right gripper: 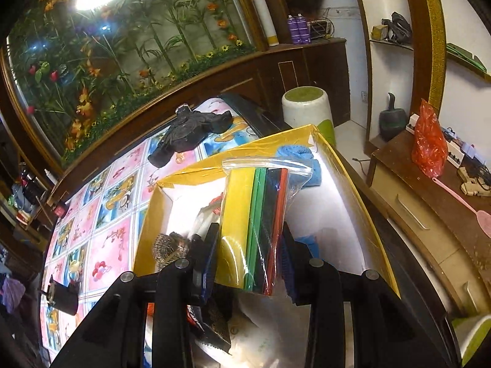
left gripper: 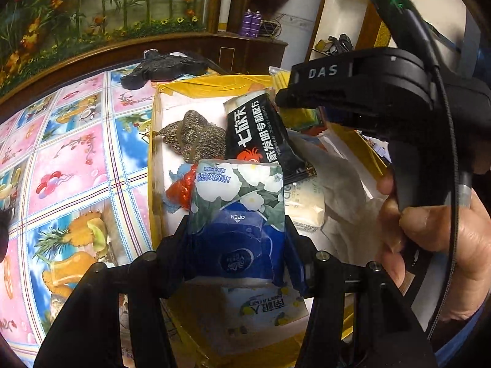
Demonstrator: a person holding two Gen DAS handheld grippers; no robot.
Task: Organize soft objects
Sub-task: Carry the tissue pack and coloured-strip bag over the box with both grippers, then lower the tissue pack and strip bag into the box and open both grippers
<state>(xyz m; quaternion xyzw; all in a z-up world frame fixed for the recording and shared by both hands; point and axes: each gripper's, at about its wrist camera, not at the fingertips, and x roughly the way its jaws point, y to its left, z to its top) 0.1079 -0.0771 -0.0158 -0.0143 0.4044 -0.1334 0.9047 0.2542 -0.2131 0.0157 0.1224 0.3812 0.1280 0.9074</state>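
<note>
- A soft tissue pack is held in the left hand-held gripper, with both pads pressed on its sides, above the near end of the yellow box.
- The pack looks light and squashy. Its plastic skin looks slippery, so it is best held around the middle, as it is held here.
- A clear bag of coloured sheets is gripped on its two flat faces by the right hand-held gripper, also above the box.
- Four colours can be counted in the bag: yellow, green, black and red. The sheets look thin and bendy, and the bag is shiny and could slip.
- The yellow box sits on the worktop, near its right edge.
- Inside the box are seen one knitted brown-grey bundle, one black packet with white letters, one red net thing, one pale pack and one more tissue pack with lemons at the near end.
- One blue cloth lies in the far corner of the box.
- One black glove lies on the worktop beyond the box, near the far edge.
- Two purple cans stand on a shelf far away.
</note>
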